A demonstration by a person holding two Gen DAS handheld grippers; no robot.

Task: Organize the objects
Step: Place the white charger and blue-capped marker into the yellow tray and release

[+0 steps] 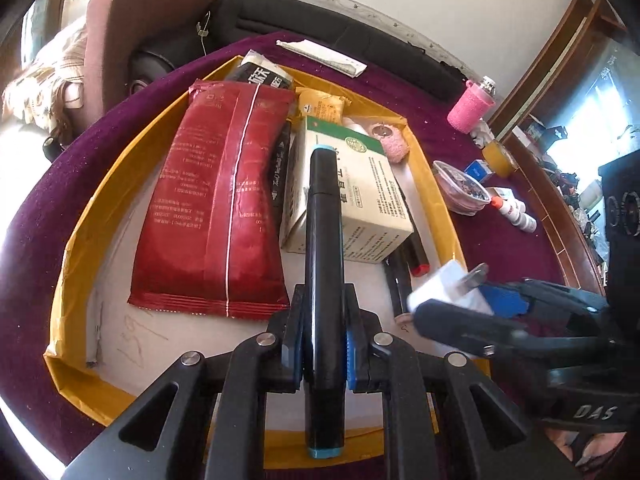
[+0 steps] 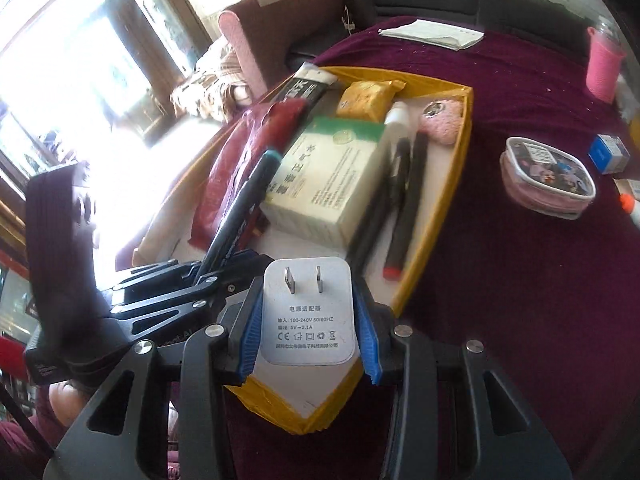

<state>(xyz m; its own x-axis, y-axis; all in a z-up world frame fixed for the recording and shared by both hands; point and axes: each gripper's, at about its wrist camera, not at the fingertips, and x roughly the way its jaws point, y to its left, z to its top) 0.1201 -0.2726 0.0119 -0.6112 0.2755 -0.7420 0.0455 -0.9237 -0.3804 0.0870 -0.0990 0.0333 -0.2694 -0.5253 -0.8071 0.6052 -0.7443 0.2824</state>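
1. The left gripper (image 1: 324, 354) is clamped narrow on a black marker (image 1: 323, 280) with teal ends, gripped near its rear third; most of the barrel sticks out ahead of the jaws, over the yellow-walled tray (image 1: 76, 248).
2. The right gripper (image 2: 308, 328) holds a white plug adapter (image 2: 308, 312) by its two flat sides, prongs facing the camera, above the tray's near corner.
3. Ahead of the left gripper lie a red packet (image 1: 216, 200) and a green-topped box (image 1: 352, 184); two more pens (image 2: 404, 200) rest ahead of the right gripper, beside the box.
4. The marker looks light, stiff and smooth; held so far back, it may pivot in the pads, so a mid-barrel hold would be steadier.
5. The adapter seems light, hard and slick; its flat sides suit the pads, while the prongs should be left alone.
6. Both should tolerate a gentle release into bare tray floor.
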